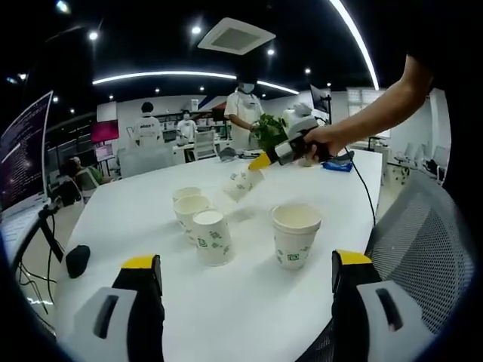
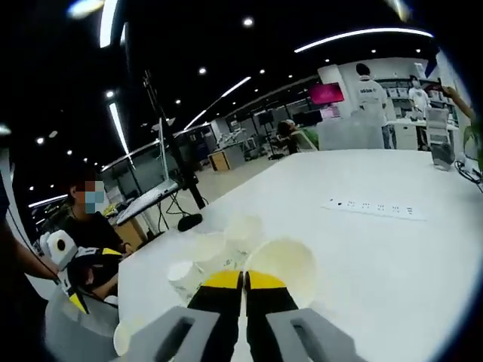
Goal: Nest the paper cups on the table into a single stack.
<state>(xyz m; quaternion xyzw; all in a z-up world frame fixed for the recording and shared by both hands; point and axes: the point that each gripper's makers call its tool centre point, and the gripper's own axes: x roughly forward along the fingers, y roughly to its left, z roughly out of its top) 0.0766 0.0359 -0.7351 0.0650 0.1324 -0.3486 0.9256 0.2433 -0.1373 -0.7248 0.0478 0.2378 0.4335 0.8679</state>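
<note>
White paper cups with green print stand on a white table.

A long white table carries 4 paper cups: 3 clustered cups standing close together near its middle, and 1 wider cup standing apart beside them. A black mouse-like object sits near one edge, a blue item at the far end. The right gripper view shows a white power strip lying flat on the tabletop.
</note>
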